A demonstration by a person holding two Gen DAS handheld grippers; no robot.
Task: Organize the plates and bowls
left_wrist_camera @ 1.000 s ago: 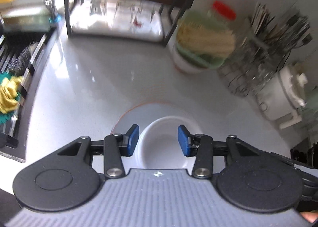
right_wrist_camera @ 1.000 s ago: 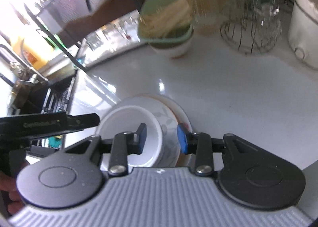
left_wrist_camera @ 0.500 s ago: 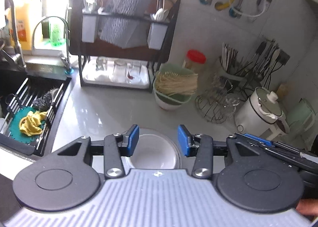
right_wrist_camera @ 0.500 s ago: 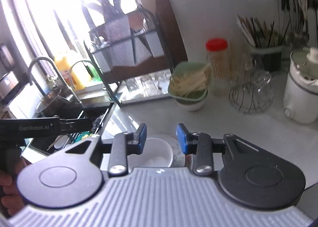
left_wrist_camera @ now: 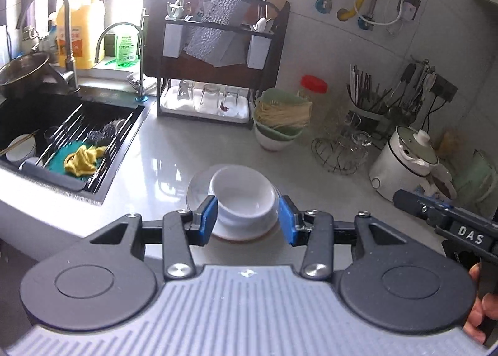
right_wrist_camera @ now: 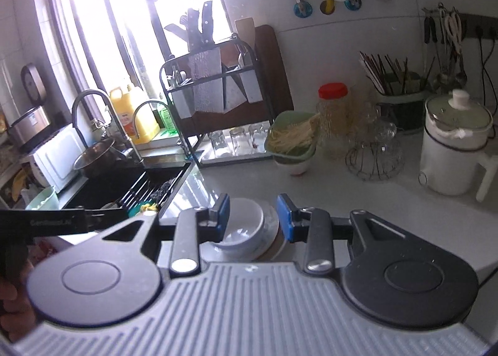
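Observation:
A white bowl (left_wrist_camera: pixel 242 197) sits on a white plate (left_wrist_camera: pixel 199 191) on the grey counter, near its front edge. The plate rests on a brown-rimmed one beneath. My left gripper (left_wrist_camera: pixel 247 220) is open and empty, held above and in front of the stack, its blue pads framing the bowl in view. In the right wrist view the bowl (right_wrist_camera: pixel 246 228) and plate (right_wrist_camera: pixel 270 231) also show between the pads of my right gripper (right_wrist_camera: pixel 253 219), which is open, empty and raised behind them.
A black sink (left_wrist_camera: pixel 46 125) with a rack and yellow cloth lies left. A dark dish rack (left_wrist_camera: pixel 214 69) with glasses stands at the back. A green bowl of noodles (left_wrist_camera: pixel 280 119), a wire glass holder (left_wrist_camera: pixel 342 150) and a white kettle (left_wrist_camera: pixel 407 163) stand right.
Both grippers have risen and pulled back from the bowl and plate stack, which now looks smaller and farther away. Both stay open and empty.

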